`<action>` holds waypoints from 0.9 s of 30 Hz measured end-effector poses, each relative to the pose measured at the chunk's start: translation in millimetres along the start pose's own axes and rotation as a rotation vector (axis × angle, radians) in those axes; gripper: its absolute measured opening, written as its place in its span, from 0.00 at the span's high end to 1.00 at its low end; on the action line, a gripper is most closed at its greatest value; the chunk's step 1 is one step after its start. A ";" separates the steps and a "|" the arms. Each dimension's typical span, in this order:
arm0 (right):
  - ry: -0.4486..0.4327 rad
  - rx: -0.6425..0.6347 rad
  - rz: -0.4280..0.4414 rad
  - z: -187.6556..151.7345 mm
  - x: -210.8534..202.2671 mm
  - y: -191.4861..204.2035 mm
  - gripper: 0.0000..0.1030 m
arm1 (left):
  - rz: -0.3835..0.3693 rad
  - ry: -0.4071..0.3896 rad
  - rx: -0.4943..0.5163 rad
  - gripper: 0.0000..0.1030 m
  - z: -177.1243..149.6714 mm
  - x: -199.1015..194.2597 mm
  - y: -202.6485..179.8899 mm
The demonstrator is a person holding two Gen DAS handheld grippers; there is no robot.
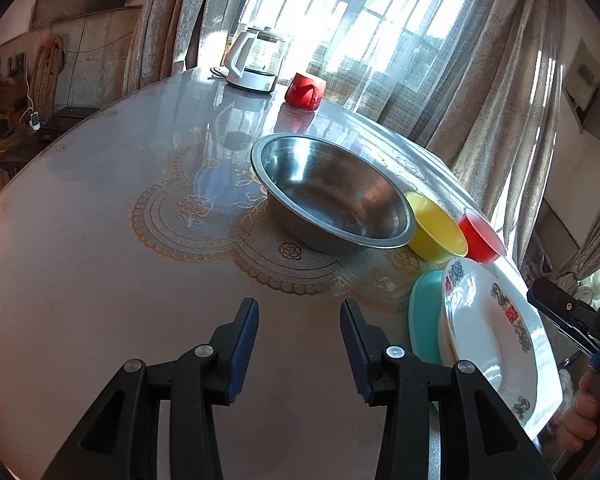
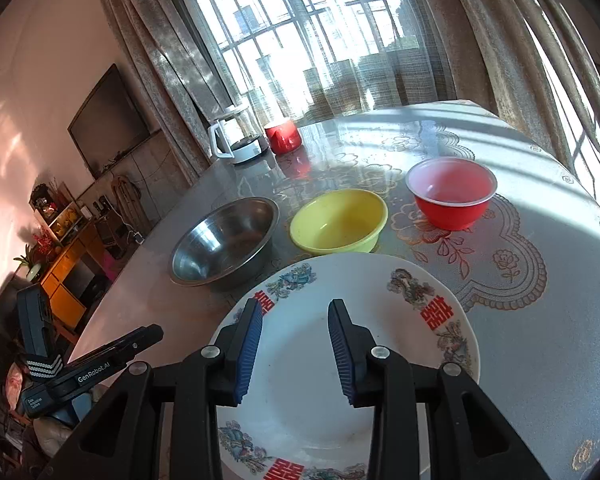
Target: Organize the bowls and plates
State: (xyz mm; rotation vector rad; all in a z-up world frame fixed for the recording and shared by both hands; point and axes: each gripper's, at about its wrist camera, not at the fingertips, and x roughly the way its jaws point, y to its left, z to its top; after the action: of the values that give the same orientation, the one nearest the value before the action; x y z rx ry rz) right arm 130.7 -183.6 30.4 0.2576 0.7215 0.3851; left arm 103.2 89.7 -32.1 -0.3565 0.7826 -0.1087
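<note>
Nearest: right gripper (image 2: 295, 346), jaws wide apart, nothing held, poised over white decorated plate (image 2: 404, 344) at near edge of counter (image 2: 560, 320). Plate printed with red double-happiness characters and floral motifs; apparently topmost of a stack, teal plate (image 1: 426, 316) showing beneath in left wrist view.

Left gripper (image 1: 299, 344): jaws wide apart, nothing held, over bare counter beside that stack. Housing lettered "GenRobot.AI"; smaller label below unreadable.

Bowls: steel bowl (image 2: 224, 240), yellow bowl (image 2: 338, 220), red bowl (image 2: 452, 196) with white rim, standing in a row, separate, not nested.

Background: white electric kettle (image 2: 236, 140), red mug (image 2: 283, 136), both far side, near window.

Progress, as judged: plates seemingly gathered; bowls unstacked, nesting outstanding. Early to midway.
</note>
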 end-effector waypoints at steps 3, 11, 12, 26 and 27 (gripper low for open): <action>0.023 -0.025 0.016 11.8 19.9 16.8 0.67 | -0.008 0.003 -0.031 0.58 7.4 2.5 12.4; 0.096 -0.034 0.042 31.3 71.0 36.9 0.67 | 0.015 -0.064 -0.025 0.53 29.4 5.5 23.3; 0.108 -0.027 0.042 34.0 78.3 37.1 0.67 | 0.021 -0.077 -0.021 0.50 32.7 5.7 23.1; 0.213 -0.011 -0.042 49.4 136.2 38.4 0.66 | -0.016 -0.041 -0.050 0.52 69.5 41.0 27.2; 0.213 -0.012 -0.048 50.1 137.3 37.5 0.66 | -0.015 -0.039 -0.053 0.52 70.3 43.0 28.4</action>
State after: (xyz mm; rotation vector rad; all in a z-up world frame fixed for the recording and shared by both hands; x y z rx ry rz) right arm 249.6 -96.0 -0.8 0.1891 0.9327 0.3747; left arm 182.2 125.8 -25.1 -0.4135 0.7453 -0.0955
